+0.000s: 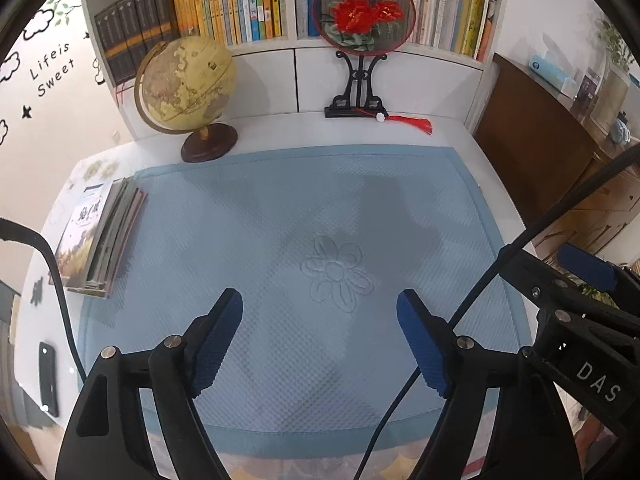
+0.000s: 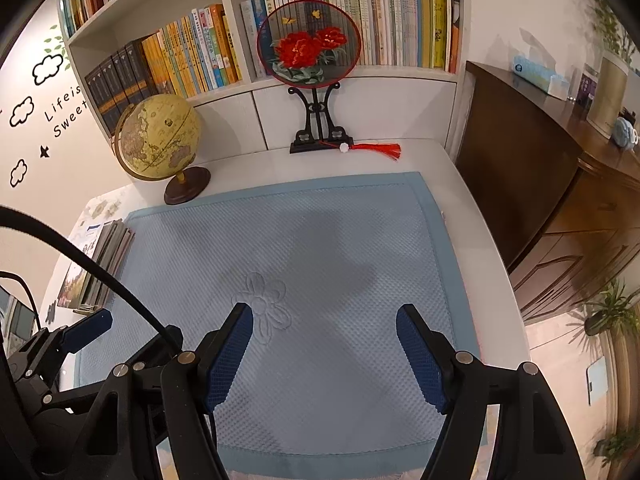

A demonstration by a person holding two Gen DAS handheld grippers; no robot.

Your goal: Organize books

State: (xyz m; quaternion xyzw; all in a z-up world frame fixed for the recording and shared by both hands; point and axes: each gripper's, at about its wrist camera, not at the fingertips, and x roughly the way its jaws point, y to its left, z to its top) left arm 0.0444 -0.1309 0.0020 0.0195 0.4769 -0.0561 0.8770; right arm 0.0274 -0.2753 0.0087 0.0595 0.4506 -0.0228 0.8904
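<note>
White bench (image 1: 452, 132) under a blue quilted mat (image 1: 320, 208), bookshelf (image 1: 264, 50) behind. Stack of books (image 1: 100, 236) lies flat at nine o'clock, off the mat's edge. Left tongs (image 1: 320, 340) and right tongs (image 2: 325, 354) both hang released over the mat, grasping nothing. Globe (image 1: 186, 80) stands at eleven o'clock.

The words "Lifeis Sweet" are lettered in black on the white wall (image 1: 52, 68) at far left, among cloud stickers. "DAS" is printed in white on the black right gripper (image 1: 596, 380) at near right.
</note>
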